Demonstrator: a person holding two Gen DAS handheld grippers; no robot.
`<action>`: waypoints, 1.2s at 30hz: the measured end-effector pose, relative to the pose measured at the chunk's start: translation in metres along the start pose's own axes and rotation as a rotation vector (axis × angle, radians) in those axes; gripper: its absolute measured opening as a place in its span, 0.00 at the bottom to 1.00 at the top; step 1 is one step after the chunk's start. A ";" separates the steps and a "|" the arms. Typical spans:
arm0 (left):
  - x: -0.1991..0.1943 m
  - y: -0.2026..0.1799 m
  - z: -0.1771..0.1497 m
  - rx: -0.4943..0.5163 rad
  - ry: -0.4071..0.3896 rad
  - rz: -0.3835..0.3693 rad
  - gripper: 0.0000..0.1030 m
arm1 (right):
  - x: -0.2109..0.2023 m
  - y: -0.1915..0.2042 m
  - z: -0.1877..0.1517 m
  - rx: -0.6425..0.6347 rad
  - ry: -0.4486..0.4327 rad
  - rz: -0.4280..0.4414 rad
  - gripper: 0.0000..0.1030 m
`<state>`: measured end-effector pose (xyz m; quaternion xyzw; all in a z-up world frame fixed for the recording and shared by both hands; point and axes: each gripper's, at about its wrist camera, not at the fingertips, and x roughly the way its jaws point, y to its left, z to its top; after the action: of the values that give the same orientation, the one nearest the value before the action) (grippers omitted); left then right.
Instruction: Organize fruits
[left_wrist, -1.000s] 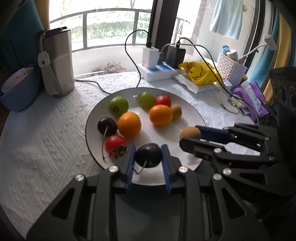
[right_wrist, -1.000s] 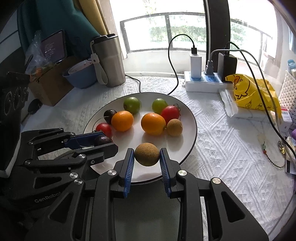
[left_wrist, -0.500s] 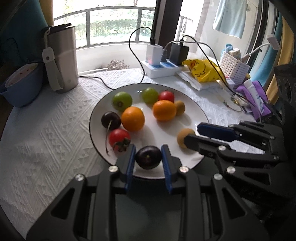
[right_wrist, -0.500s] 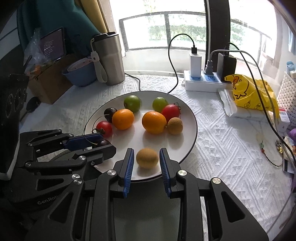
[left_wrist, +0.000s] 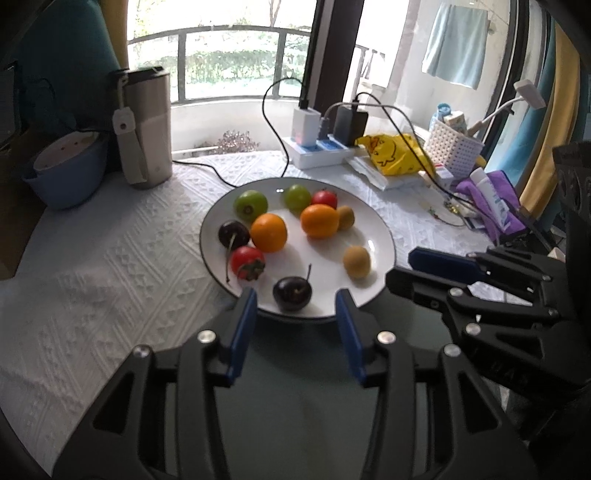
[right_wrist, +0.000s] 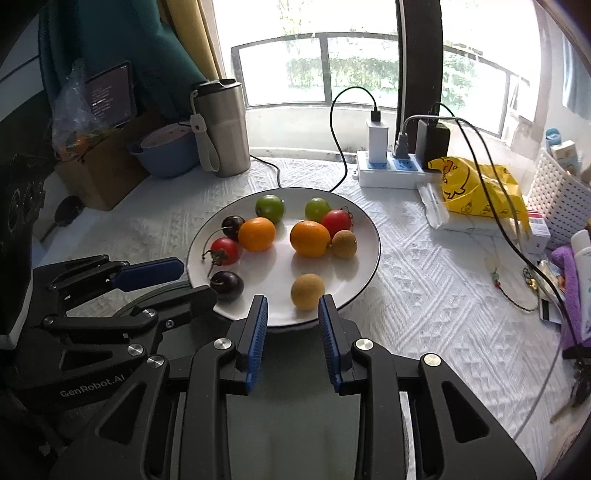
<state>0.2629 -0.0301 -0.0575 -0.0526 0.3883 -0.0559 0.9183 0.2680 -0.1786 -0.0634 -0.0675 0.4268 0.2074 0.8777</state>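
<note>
A white plate (left_wrist: 376, 229) (right_wrist: 365, 254) holds two oranges, two green fruits, two red tomatoes, two dark cherries and two brown kiwis. A dark cherry (left_wrist: 291, 293) (right_wrist: 226, 285) lies at the plate's near edge, just ahead of my open left gripper (left_wrist: 293, 306). A brown kiwi (right_wrist: 307, 291) (left_wrist: 356, 261) lies on the plate just ahead of my open right gripper (right_wrist: 293, 312). Both grippers are empty and sit at the plate's near rim, side by side.
A steel tumbler (left_wrist: 146, 125) and a blue bowl (left_wrist: 64, 173) stand at the back left. A power strip (right_wrist: 391, 171) with cables, a yellow bag (right_wrist: 476, 192), a white basket (right_wrist: 557, 199) and small clutter lie at the right.
Both grippers have opened and drawn back. The left one let go of the dark cherry and the right one let go of the kiwi; both fruits now rest on the plate.
</note>
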 end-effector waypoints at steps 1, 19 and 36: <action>-0.003 0.000 -0.001 0.000 -0.006 -0.001 0.44 | -0.004 0.002 -0.001 0.000 -0.004 -0.003 0.29; -0.078 -0.006 -0.030 0.000 -0.113 0.045 0.46 | -0.062 0.038 -0.029 -0.018 -0.060 -0.038 0.29; -0.148 -0.017 -0.057 0.005 -0.229 0.065 0.75 | -0.125 0.071 -0.051 -0.038 -0.149 -0.078 0.39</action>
<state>0.1186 -0.0292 0.0098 -0.0438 0.2823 -0.0205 0.9581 0.1329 -0.1671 0.0058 -0.0852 0.3533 0.1854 0.9130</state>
